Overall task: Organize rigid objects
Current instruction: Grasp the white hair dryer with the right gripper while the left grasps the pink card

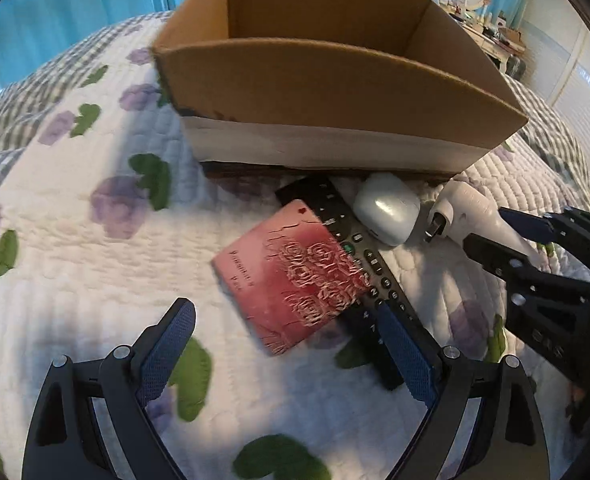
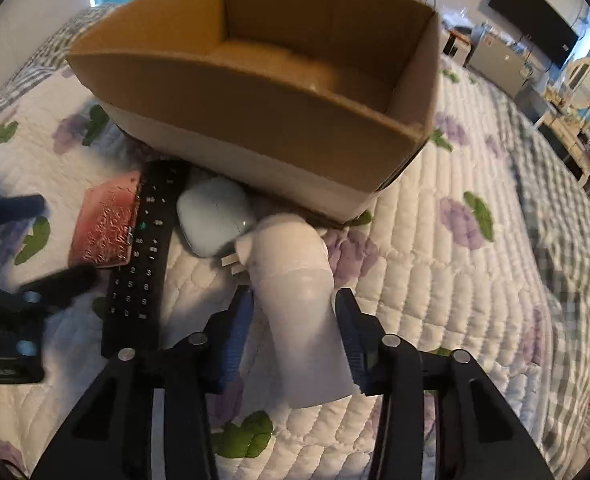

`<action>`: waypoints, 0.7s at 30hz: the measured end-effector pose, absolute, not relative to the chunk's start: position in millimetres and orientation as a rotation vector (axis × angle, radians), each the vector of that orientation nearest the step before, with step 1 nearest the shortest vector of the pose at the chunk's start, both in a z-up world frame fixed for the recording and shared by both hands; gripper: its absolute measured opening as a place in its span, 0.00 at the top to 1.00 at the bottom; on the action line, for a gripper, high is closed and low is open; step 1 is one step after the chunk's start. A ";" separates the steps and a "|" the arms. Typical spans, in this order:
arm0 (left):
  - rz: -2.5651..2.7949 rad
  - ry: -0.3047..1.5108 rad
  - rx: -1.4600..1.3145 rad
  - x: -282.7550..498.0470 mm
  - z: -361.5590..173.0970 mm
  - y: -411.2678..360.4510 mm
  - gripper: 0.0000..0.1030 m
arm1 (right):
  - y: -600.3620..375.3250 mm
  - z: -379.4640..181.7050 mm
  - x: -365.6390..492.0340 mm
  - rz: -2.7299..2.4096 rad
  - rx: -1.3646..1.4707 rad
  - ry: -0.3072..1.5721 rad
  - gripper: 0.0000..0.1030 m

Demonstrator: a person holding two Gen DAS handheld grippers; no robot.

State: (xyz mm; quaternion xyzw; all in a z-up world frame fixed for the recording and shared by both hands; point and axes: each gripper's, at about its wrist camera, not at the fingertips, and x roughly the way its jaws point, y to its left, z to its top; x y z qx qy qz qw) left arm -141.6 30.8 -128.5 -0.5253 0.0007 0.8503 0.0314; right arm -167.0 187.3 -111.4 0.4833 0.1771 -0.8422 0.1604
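Observation:
An open cardboard box [image 1: 335, 92] stands on the quilted bed; it also shows in the right wrist view [image 2: 255, 120]. In front of it lie a red embossed card case [image 1: 291, 276], a black remote control [image 1: 359, 264], a white earbud case [image 1: 387, 208] and a white plug-shaped device [image 1: 471, 208]. My left gripper [image 1: 287, 344] is open just before the red case and the remote. My right gripper [image 2: 295, 312] has its pads on both sides of the white device [image 2: 295, 280] and grips it. The red case [image 2: 107, 224], the remote [image 2: 143, 256] and the earbud case [image 2: 211, 216] lie to its left.
The floral quilt [image 1: 75, 240] covers the bed all round. A dresser with a round mirror [image 2: 583, 76] and a wall television [image 2: 535, 12] stand at the far right. Blue curtains [image 1: 75, 0] hang behind the box.

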 end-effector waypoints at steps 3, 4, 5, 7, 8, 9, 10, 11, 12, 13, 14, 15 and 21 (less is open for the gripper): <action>2.648 0.117 -1.645 -144.9 -136.3 39.4 0.09 | 189.8 -108.7 -160.9 -2.419 1.364 0.478 0.62; 2.650 0.155 -1.640 -143.2 -137.5 40.9 0.09 | 190.7 -108.0 -159.8 -2.420 1.361 0.472 0.62; 2.645 0.166 -1.630 -140.0 -137.1 40.3 0.09 | 191.6 -107.2 -159.3 -2.422 1.360 0.464 0.62; 2.630 0.198 -1.649 -135.9 -138.6 37.9 0.09 | 191.7 -105.6 -158.7 -2.428 1.355 0.451 0.62; 2.633 0.219 -1.661 -133.8 -139.0 36.2 0.09 | 192.2 -105.2 -157.9 -2.429 1.353 0.446 0.62; 2.644 0.260 -1.675 -130.6 -140.6 33.8 0.09 | 192.6 -107.2 -156.0 -2.430 1.353 0.443 0.62; 2.645 0.277 -1.678 -129.4 -142.5 33.0 0.09 | 192.3 -108.1 -155.5 -2.429 1.356 0.445 0.62; 2.642 0.279 -1.681 -129.4 -144.7 32.5 0.10 | 191.9 -109.2 -155.6 -2.427 1.361 0.447 0.62; 2.641 0.277 -1.677 -130.4 -147.1 33.2 0.10 | 190.8 -109.7 -156.1 -2.425 1.364 0.451 0.63; 2.647 0.285 -1.649 -131.2 -147.4 35.9 0.10 | 190.2 -110.0 -156.8 -2.423 1.367 0.456 0.63; 2.656 0.311 -1.622 -131.8 -147.5 39.5 0.10 | 189.9 -110.3 -157.5 -2.423 1.369 0.460 0.63; 2.666 0.362 -1.603 -132.7 -148.9 44.4 0.10 | 189.6 -110.7 -157.2 -2.423 1.371 0.461 0.63; 2.653 0.415 -1.524 -134.5 -146.2 54.5 0.36 | 187.3 -111.1 -153.1 -2.428 1.384 0.451 0.63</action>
